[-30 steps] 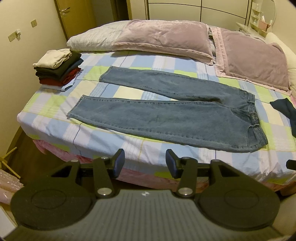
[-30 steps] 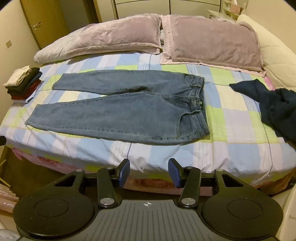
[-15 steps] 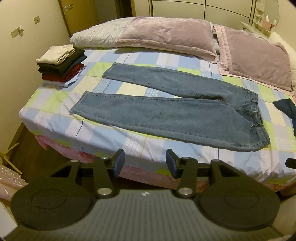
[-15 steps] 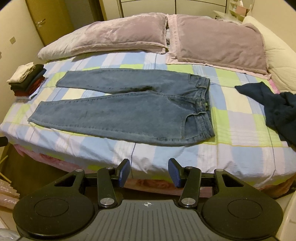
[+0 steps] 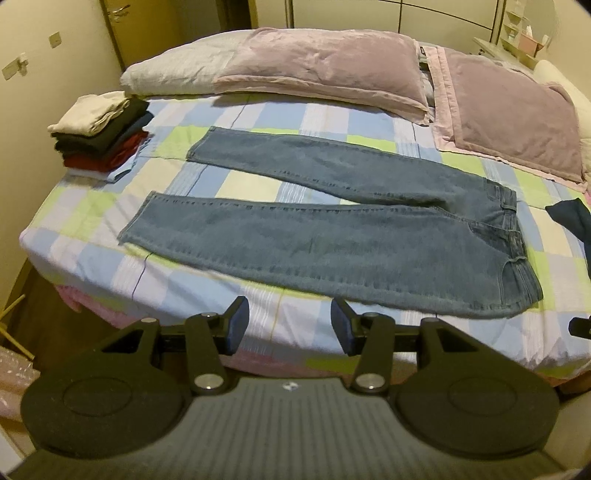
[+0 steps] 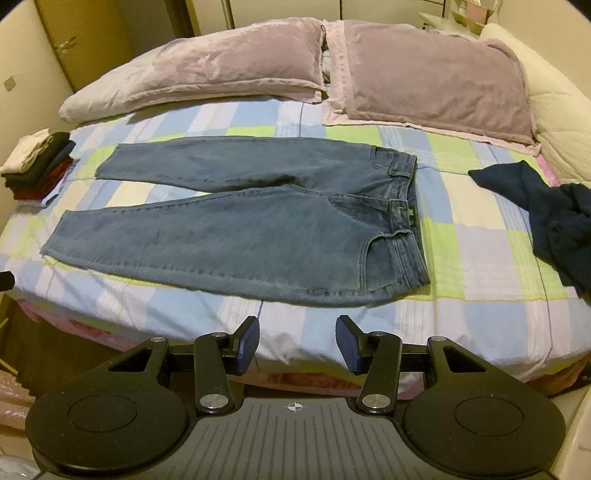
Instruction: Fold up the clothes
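A pair of blue jeans lies flat on the checked bedsheet, legs spread toward the left, waistband to the right. My left gripper hovers open over the bed's near edge, short of the nearer leg, holding nothing. My right gripper is also open and empty, just before the near edge below the hip of the jeans. A dark navy garment lies crumpled at the right side of the bed.
A stack of folded clothes sits at the bed's left side. Two mauve pillows lie across the head. A wall runs along the left, and a door stands in the far corner.
Both grippers have moved forward toward the bed, so the jeans appear larger and closer. The jaws stayed open and nothing on the bed shifted.
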`<state>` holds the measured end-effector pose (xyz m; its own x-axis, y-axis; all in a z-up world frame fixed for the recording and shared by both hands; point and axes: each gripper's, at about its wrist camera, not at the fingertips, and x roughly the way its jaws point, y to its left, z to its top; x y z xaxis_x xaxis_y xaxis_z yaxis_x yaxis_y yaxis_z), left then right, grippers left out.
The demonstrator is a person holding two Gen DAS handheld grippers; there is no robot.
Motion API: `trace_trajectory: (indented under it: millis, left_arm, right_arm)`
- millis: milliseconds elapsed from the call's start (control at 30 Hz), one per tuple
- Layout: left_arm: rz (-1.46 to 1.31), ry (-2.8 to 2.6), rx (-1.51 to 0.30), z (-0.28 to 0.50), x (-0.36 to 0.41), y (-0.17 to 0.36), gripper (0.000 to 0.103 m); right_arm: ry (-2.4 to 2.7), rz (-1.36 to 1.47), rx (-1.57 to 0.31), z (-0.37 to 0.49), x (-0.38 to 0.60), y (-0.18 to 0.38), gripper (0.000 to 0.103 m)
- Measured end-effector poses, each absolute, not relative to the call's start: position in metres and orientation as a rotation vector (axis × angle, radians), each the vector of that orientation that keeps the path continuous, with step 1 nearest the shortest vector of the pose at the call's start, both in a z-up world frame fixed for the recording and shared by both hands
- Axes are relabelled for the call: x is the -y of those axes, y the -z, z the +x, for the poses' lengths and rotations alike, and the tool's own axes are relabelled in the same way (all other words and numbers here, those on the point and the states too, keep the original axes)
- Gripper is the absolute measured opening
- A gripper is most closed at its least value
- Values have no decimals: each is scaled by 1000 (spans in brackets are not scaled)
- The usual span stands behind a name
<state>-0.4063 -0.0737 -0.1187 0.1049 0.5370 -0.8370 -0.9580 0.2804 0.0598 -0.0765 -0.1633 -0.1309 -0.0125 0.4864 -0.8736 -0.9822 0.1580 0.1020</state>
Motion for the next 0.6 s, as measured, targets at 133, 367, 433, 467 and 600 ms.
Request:
trace_trajectory:
  millis: [133, 367, 433, 467, 600]
  left_arm:
    - [-584, -1158, -889, -395, 27, 126, 45]
    - [-532, -1055, -886, -383, -70, 121, 45]
    - [-515, -1034, -881, -383, -98, 121, 45]
    - [-510, -1024, -878, -382, -112, 122, 45]
    - [-505, -975, -874, -384, -158, 134, 45]
  right_arm:
    - [-1277, -678, -972, -76, 130, 137, 50]
    - [-1144, -566, -1013, -58, 78, 136, 50]
    - [-1105, -534, -1024, -53, 63, 136, 50]
    - [-1086, -518, -1029, -50, 56, 136, 50]
    - [-1009, -443, -1036, -40, 33, 135, 50]
